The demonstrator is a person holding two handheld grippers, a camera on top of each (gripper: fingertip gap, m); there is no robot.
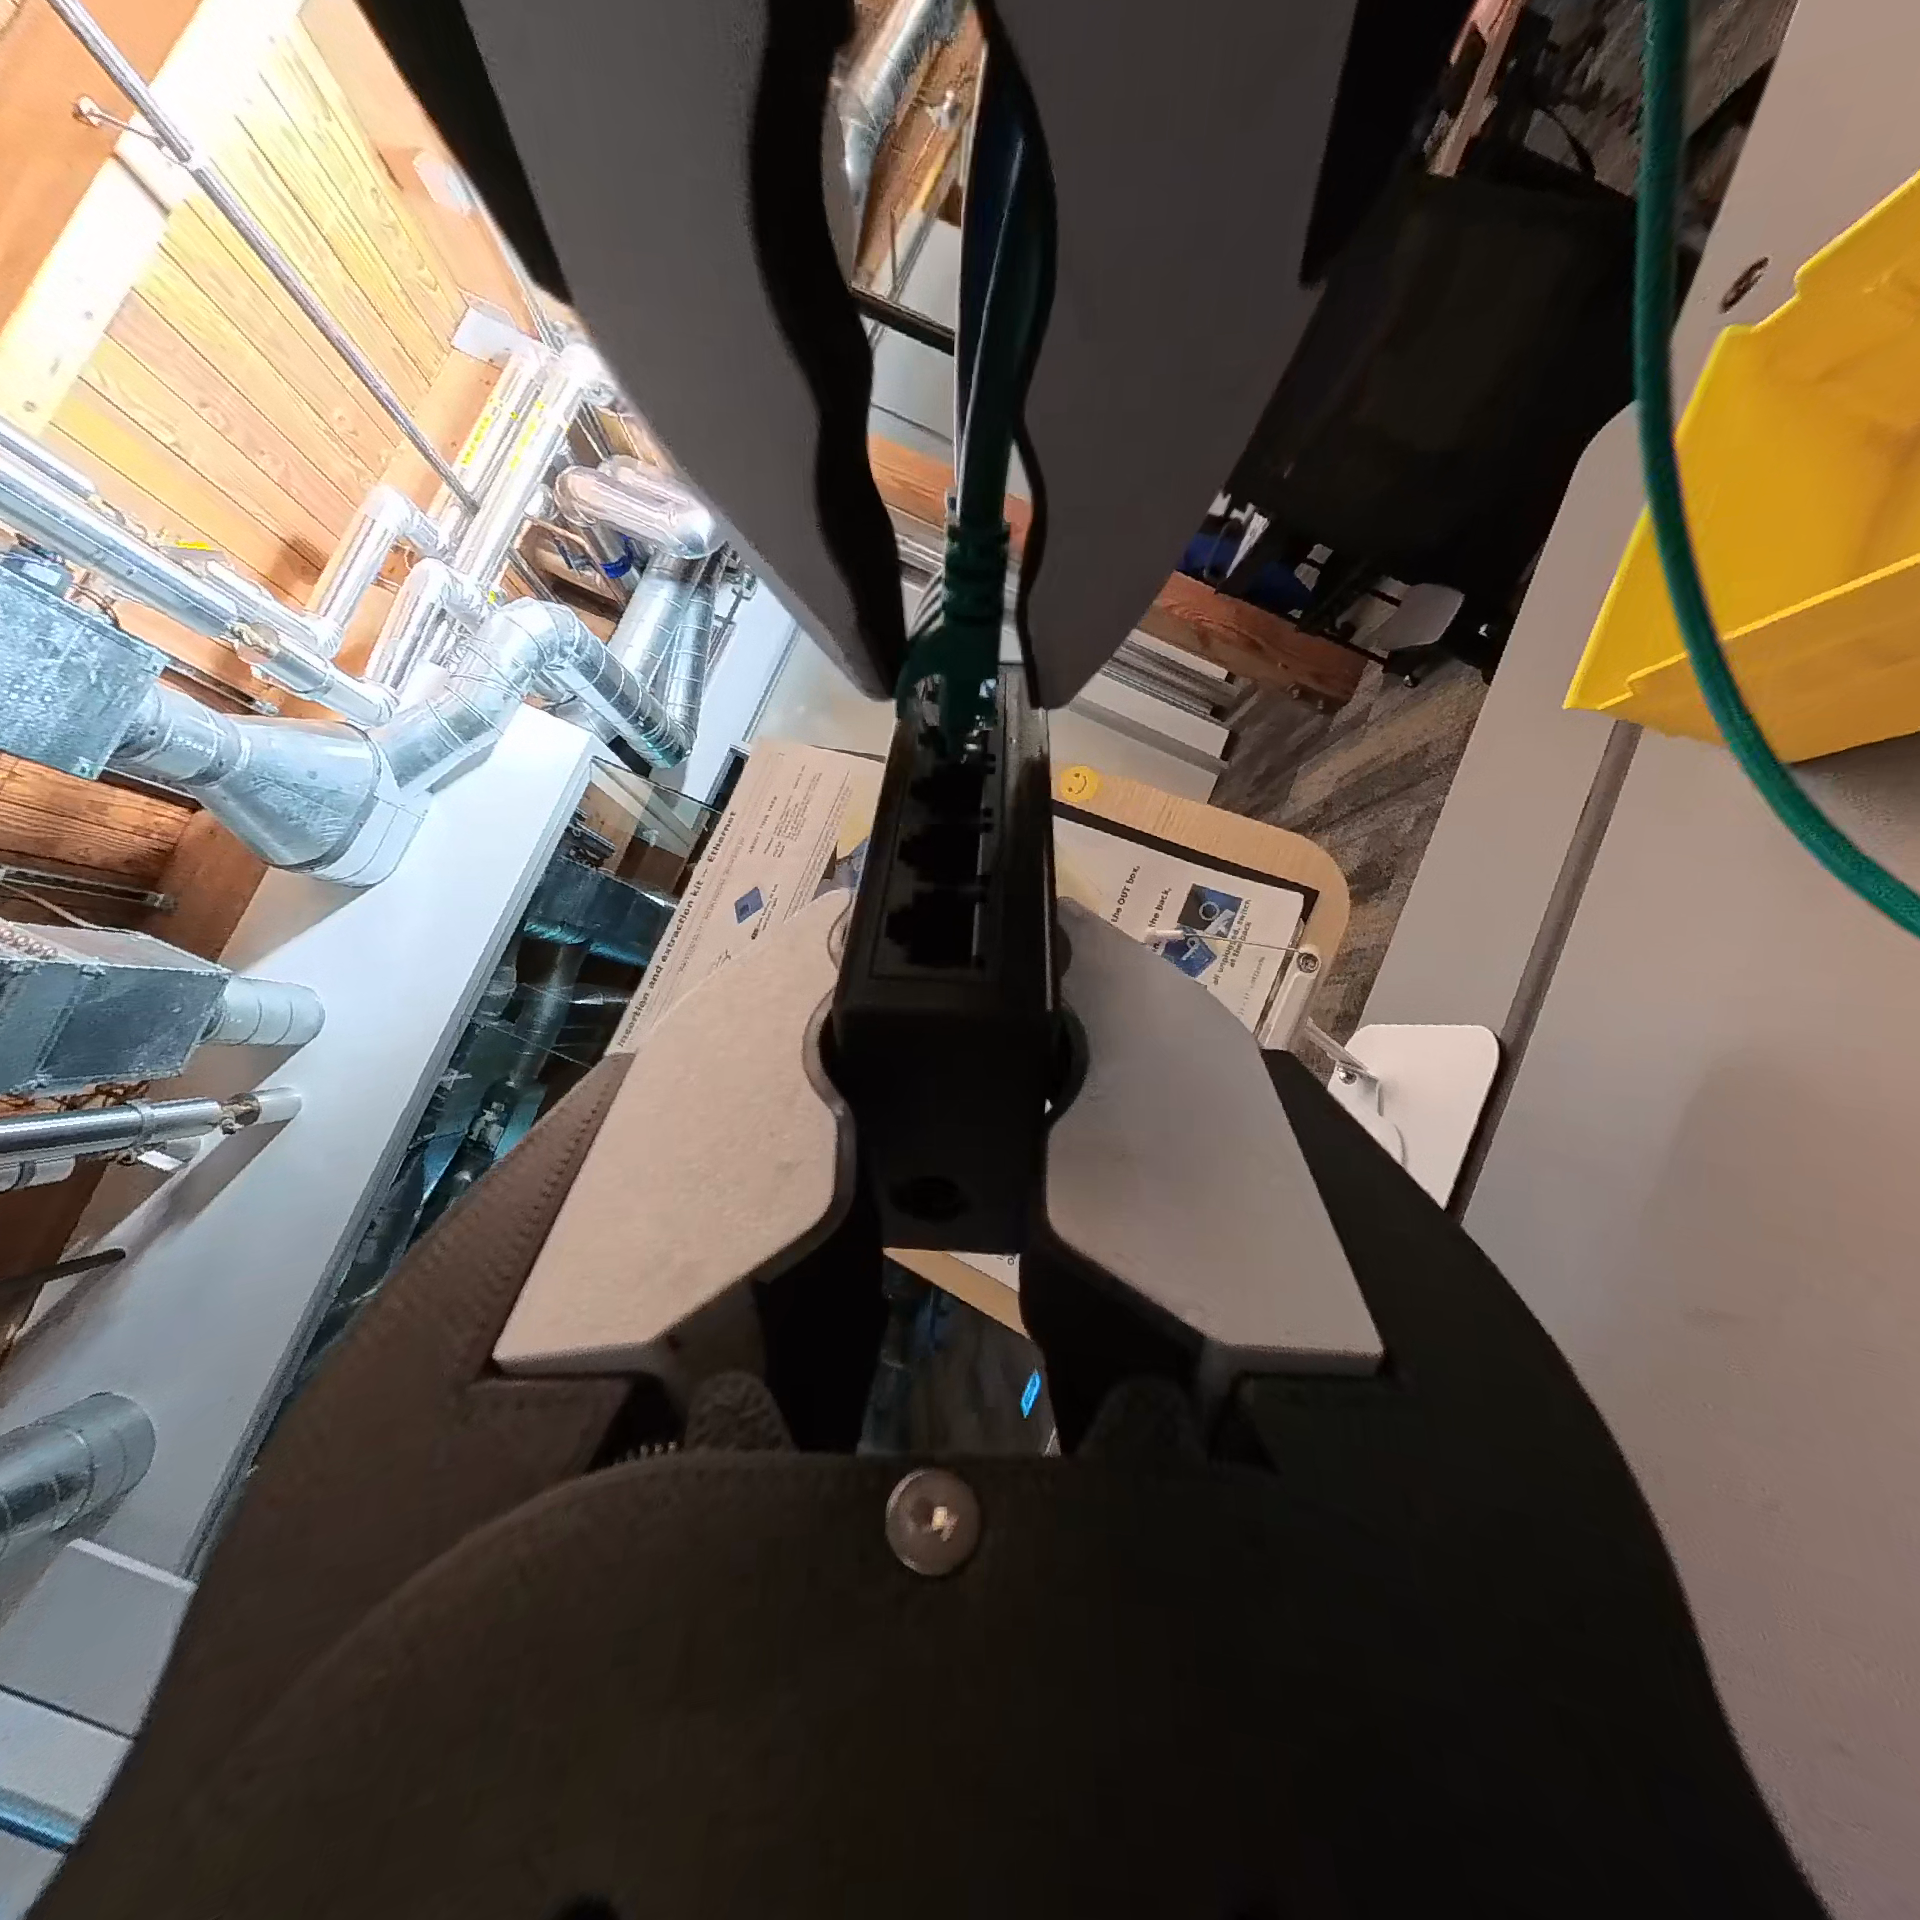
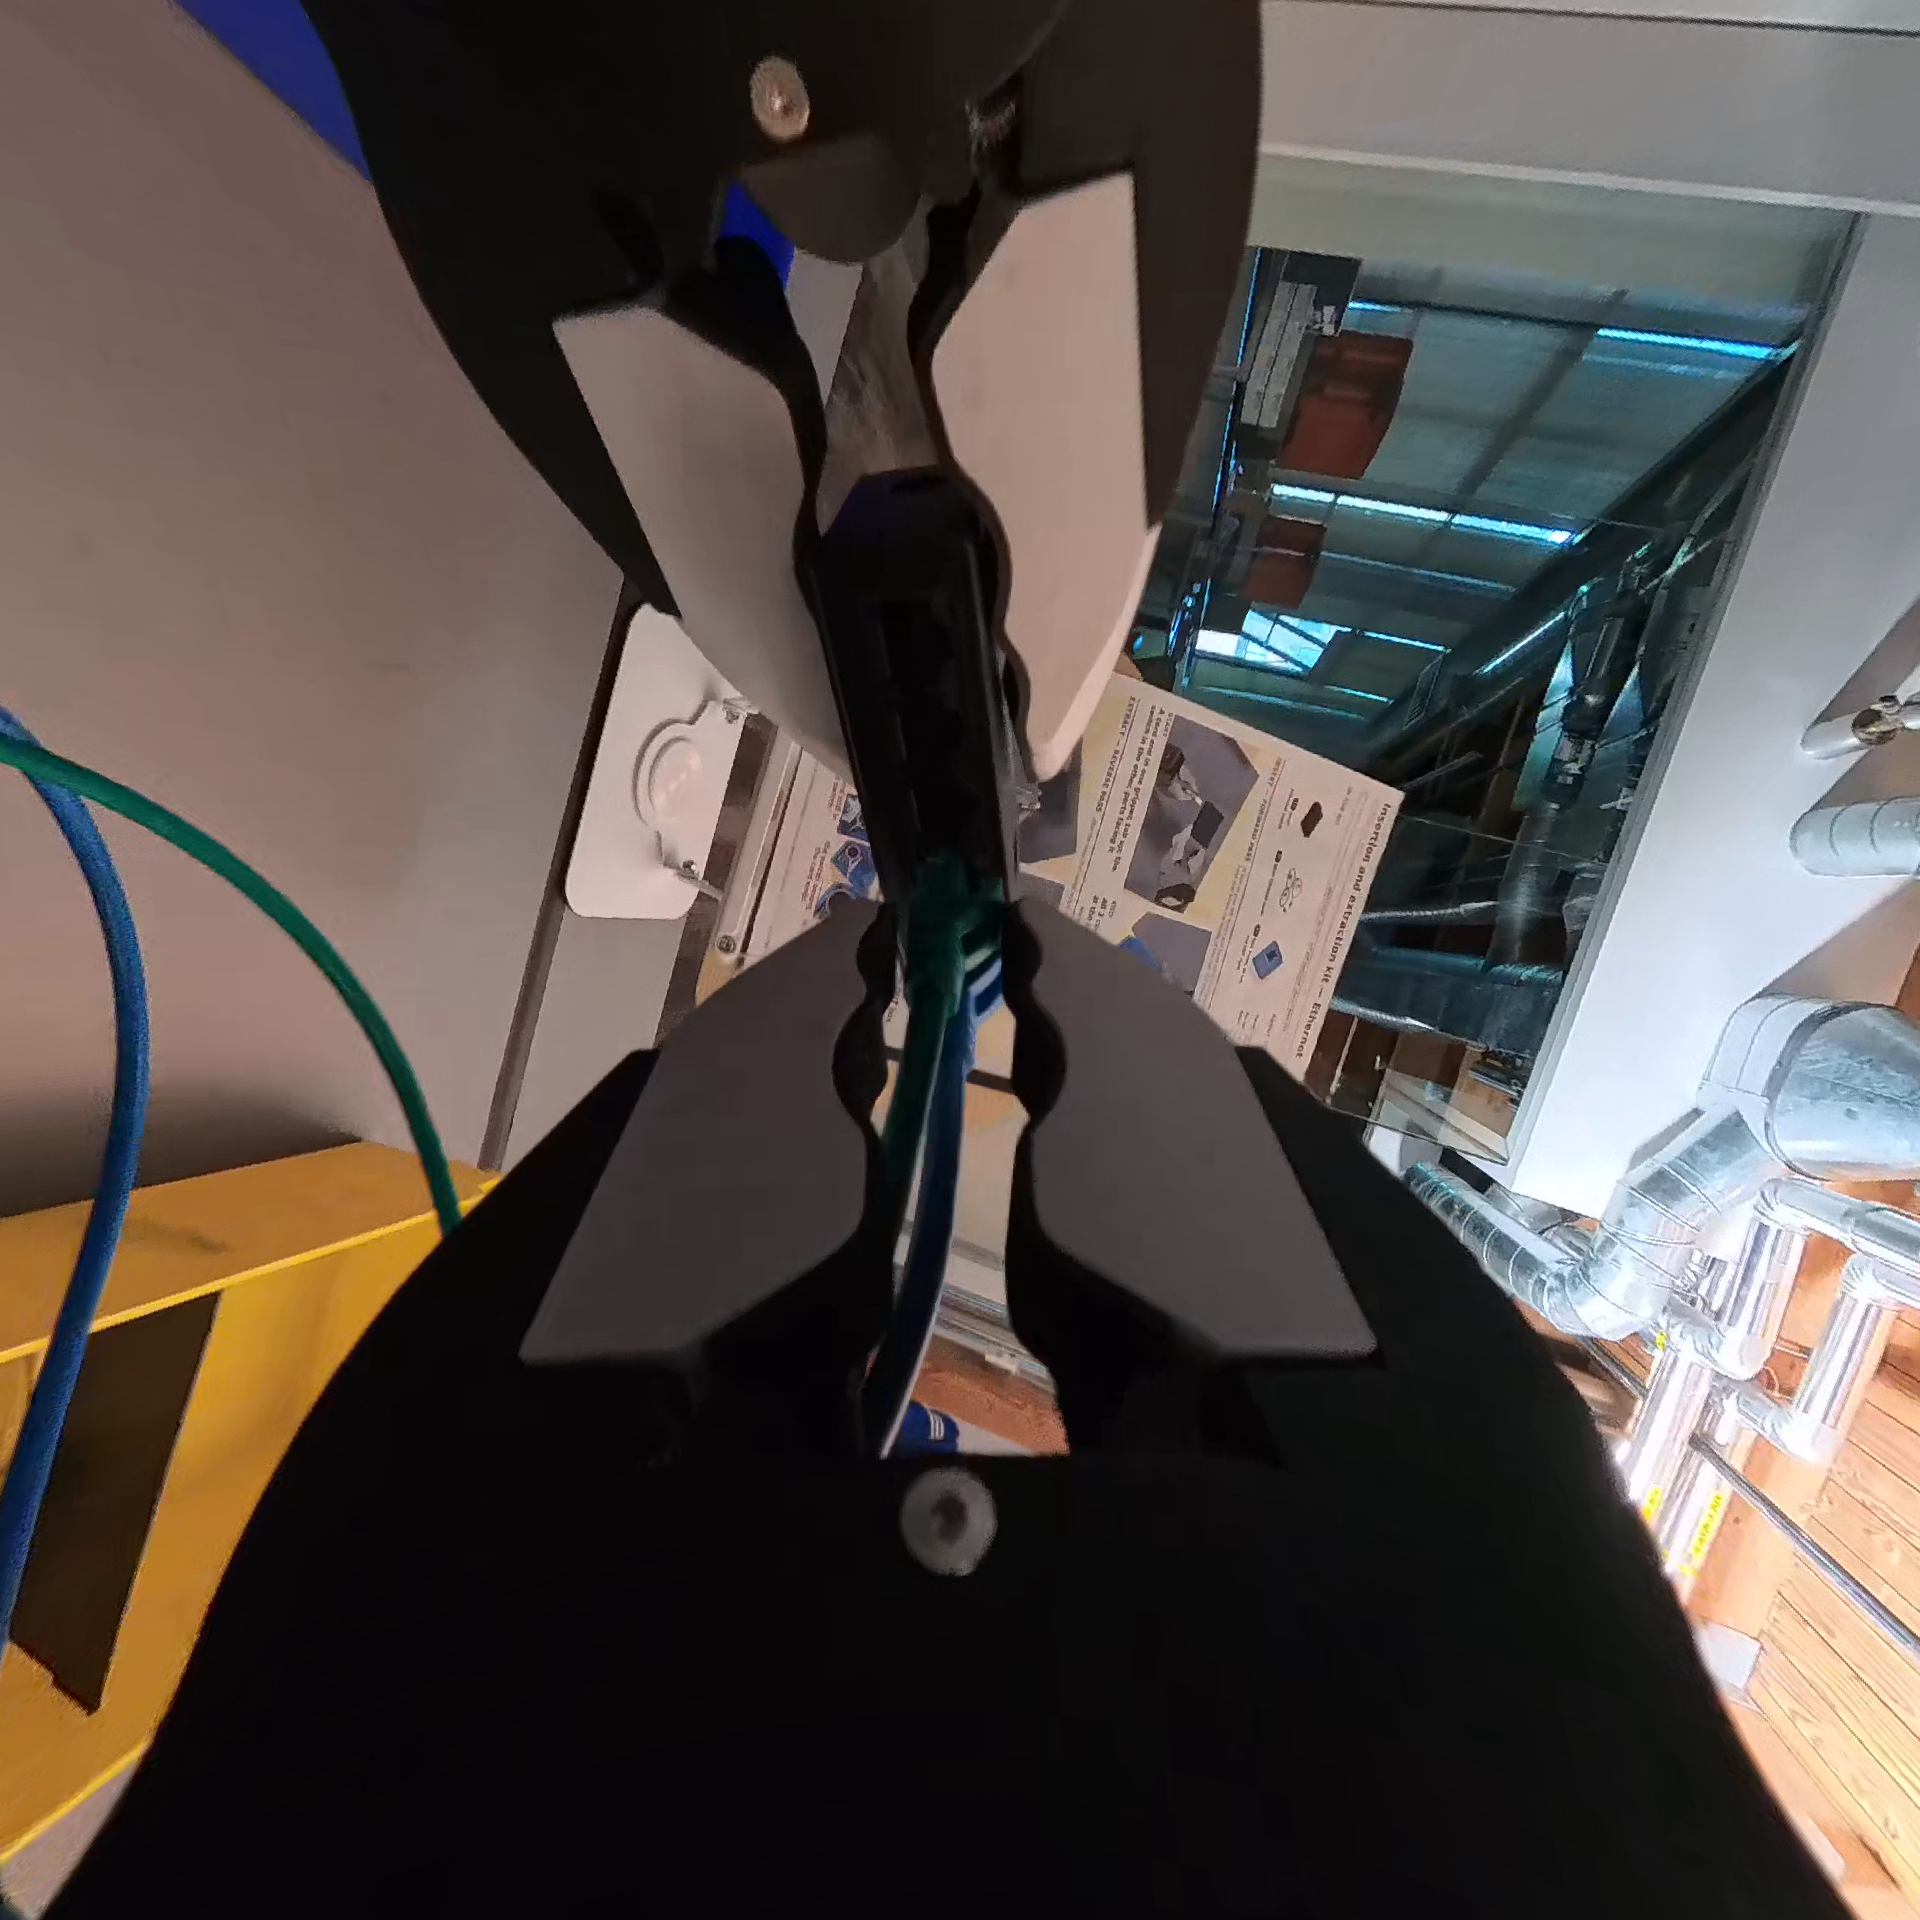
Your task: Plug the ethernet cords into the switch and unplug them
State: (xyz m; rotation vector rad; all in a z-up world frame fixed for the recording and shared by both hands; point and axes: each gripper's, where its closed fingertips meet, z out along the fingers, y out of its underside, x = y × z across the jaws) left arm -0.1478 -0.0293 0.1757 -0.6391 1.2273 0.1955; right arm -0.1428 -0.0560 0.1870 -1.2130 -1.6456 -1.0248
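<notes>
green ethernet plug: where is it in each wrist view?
Left wrist view: green ethernet plug sits upper centre, at the far end of the black switch, between the right gripper's jaws.
Right wrist view: centre, at the switch's near end, just ahead of this view's own jaws.
Shared landmark: the yellow bin, right edge in the left view, lower left in the right.

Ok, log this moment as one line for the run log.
left gripper: shut on switch | right gripper: shut on green cord plug | plug at end port | other ports in view empty
</notes>
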